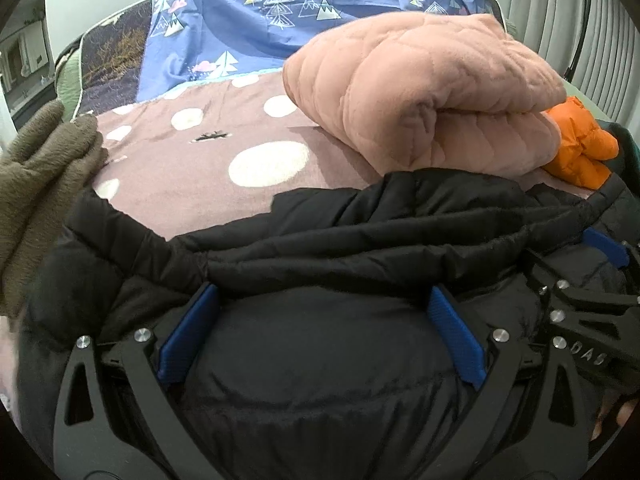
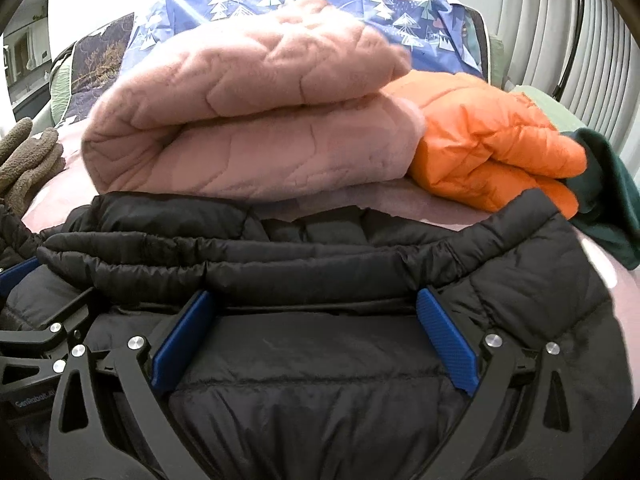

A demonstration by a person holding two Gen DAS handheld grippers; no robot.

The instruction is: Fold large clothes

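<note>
1. Lying at the far left on the dotted pink bedspread [image 1: 208, 204] is a brown fleece garment [image 1: 36, 184].
2. The left gripper [image 1: 320, 300] stands spread wide, released, pads pressed against the black puffer jacket [image 1: 320, 360] spread across the near bed.
3. The right gripper [image 2: 312, 308] is likewise released on the jacket.
4. Behind lie a folded pink quilted blanket [image 2: 248, 128], then an orange jacket [image 2: 492, 144].

Bedroom: bed [image 1: 208, 196] w/ patterned bedding [image 1: 256, 24].
</note>
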